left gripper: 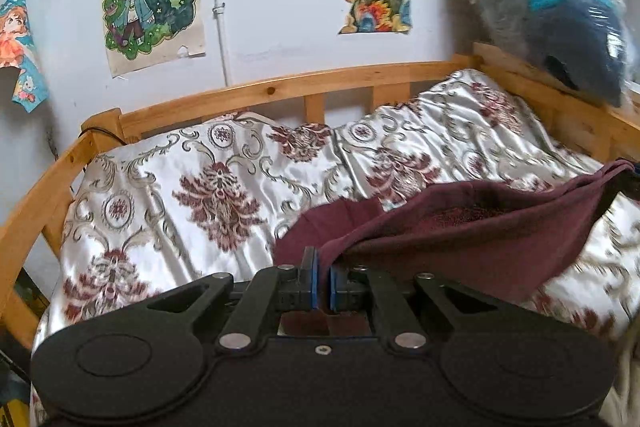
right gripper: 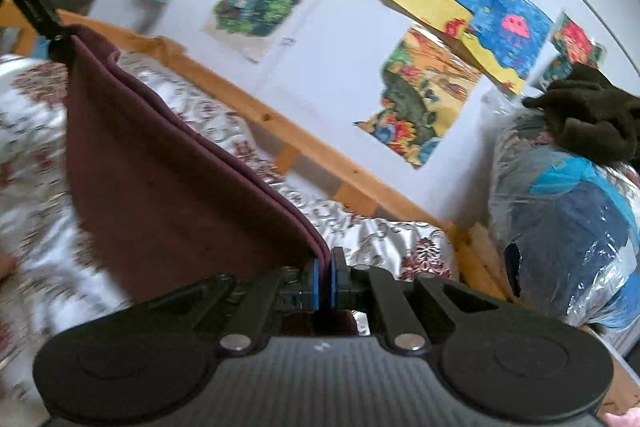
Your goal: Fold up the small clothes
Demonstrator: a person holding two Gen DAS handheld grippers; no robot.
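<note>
Maroon garment (left gripper: 472,227) held above bed cover (left gripper: 180,187), doubled w/ 2 edges aligned. Left gripper (left gripper: 323,279) & right gripper (right gripper: 324,277) each clamped on 1 corner. Est. 1st fold formed; laying flat & further folds outstanding.

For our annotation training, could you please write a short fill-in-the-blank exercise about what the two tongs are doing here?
1. Both the left tongs and the right tongs are shut on the ____ garment.
2. The garment hangs over a bedspread with a ____ pattern.
3. The bed frame is made of ____.
4. The wall behind the bed carries coloured ____.

Missing words: maroon; floral; wood; drawings
</note>
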